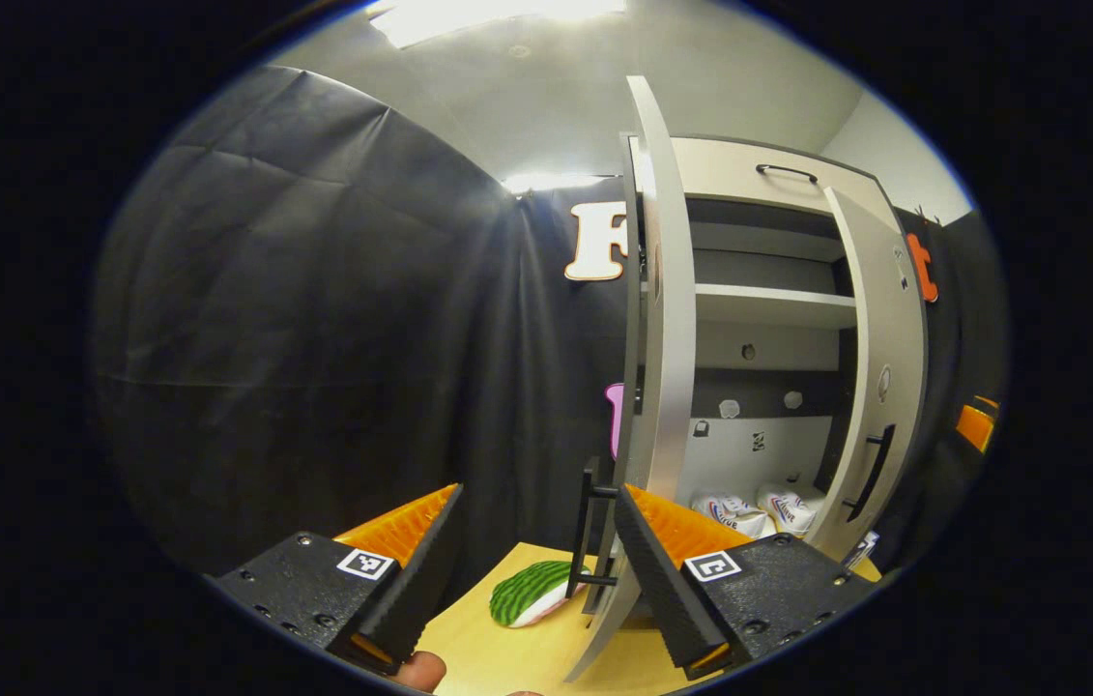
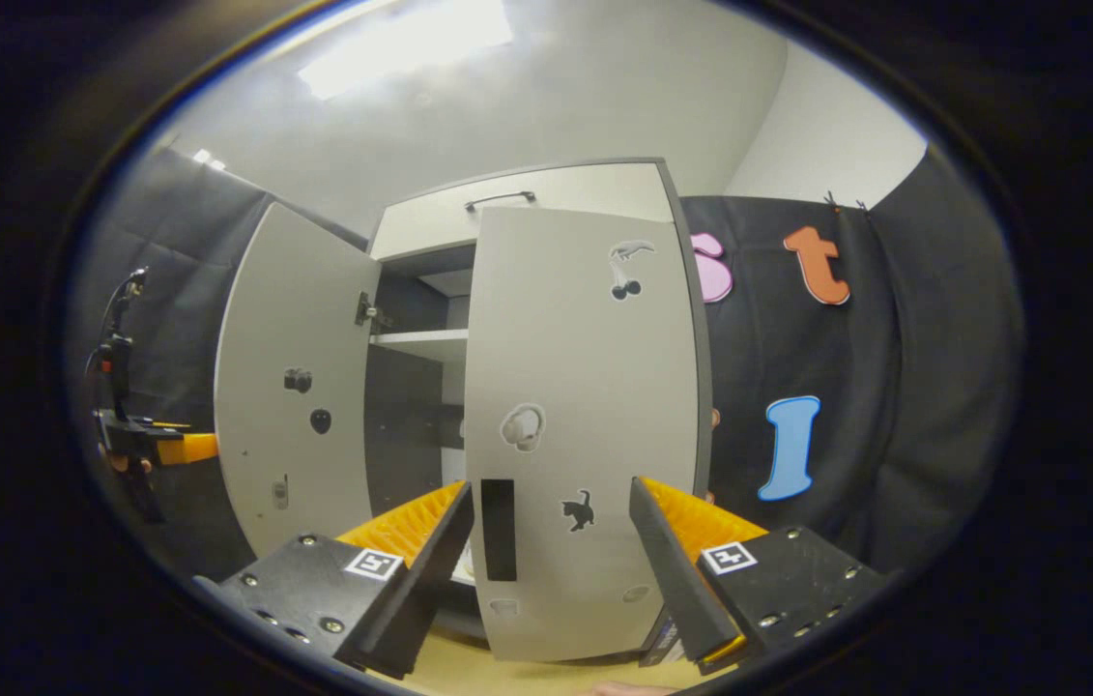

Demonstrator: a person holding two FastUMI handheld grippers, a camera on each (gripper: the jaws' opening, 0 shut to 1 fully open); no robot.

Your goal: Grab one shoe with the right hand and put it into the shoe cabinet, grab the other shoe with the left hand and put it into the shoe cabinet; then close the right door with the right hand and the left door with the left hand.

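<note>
Black cloth drapes the booth's walls under a pale ceiling with a bright light panel, and a light wooden tabletop [image 1: 546, 648] carries the scene. On it stands the shoe cabinet [image 1: 759, 290], tall and grey-white, with a dark handle on its top panel and a shelf across its upper part. Its left door [image 1: 662, 387] stands well open and is seen nearly edge-on in the left gripper view, its black bar handle [image 1: 589, 527] facing the camera. Its right door [image 2: 585, 435] is partly swung toward closing, ajar, and in the right gripper view its face carries small stickers and a dark vertical handle [image 2: 498, 530]. Both shoes [image 1: 759, 510] lie side by side on the cabinet's floor, white with coloured stripes, deep inside. A green striped watermelon-slice object [image 1: 532, 592] rests on the tabletop just in front of the left door's lower edge. The left gripper [image 1: 536, 570] is held before the left door with its jaws spread wide and nothing between them; one finger lies just beside the door's handle. The right gripper [image 2: 551, 570] hovers close to the right door, jaws likewise wide apart and empty, the handle lying between its fingers in the view, whether touching I cannot tell.
</note>
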